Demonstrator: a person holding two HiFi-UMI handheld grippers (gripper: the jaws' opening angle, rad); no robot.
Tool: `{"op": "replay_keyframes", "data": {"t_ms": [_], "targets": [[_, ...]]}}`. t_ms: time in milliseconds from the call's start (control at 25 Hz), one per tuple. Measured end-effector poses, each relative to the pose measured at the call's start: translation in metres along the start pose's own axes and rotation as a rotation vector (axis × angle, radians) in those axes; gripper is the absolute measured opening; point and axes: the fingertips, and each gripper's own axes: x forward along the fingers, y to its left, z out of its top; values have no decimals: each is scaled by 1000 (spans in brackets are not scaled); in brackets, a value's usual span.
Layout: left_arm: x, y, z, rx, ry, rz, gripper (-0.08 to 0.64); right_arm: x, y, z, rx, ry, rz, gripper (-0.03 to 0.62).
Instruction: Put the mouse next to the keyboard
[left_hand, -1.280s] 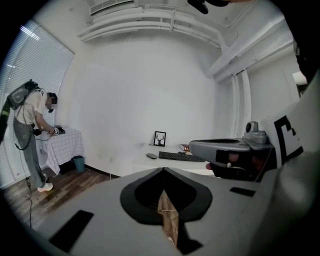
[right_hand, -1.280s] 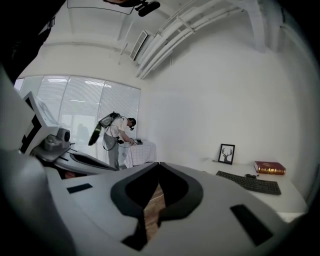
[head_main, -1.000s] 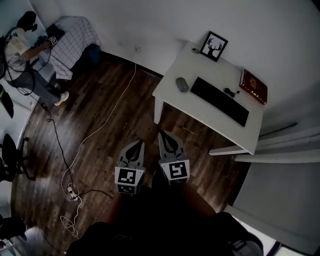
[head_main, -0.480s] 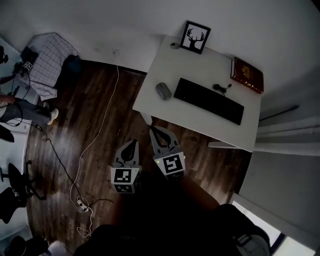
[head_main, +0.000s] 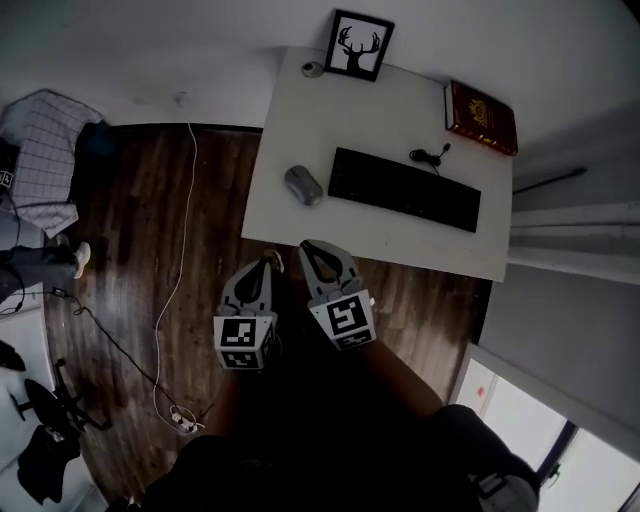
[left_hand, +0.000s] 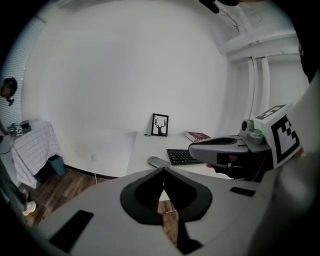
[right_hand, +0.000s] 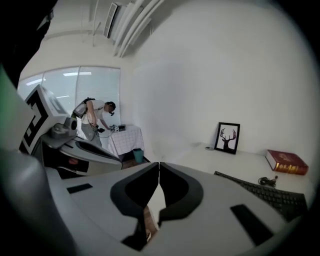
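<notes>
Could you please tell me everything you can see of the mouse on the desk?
The mouse is a small, grey, rounded oval, smooth like plastic, with no cord visible. It lies flat on the white desk, towards its front left part, just off the left end of the black keyboard, with a narrow gap between them. Only the desk touches it. Its buttons and wheel are too small to make out.
</notes>
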Motion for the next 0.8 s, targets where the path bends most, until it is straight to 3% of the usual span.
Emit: {"op": "replay_keyframes", "data": {"t_ms": [280, 440, 480, 560, 600, 800], "targets": [[76, 30, 39, 114, 53, -183, 2, 61, -36, -8, -2, 202, -112, 21], [101, 49, 45, 126, 95, -256, 2, 88, -45, -16, -34, 315, -156, 25], [106, 52, 46, 125, 102, -269, 3, 93, -47, -19, -40, 344, -161, 34], [113, 58, 47, 125, 112, -292, 2, 104, -54, -30, -28, 410, -155, 174], [116, 59, 46, 123, 117, -301, 2, 108, -57, -35, -19, 444, -150, 206], [125, 59, 35, 85, 151, -343, 2, 121, -76, -65, -22, 637, -98, 211]]}}
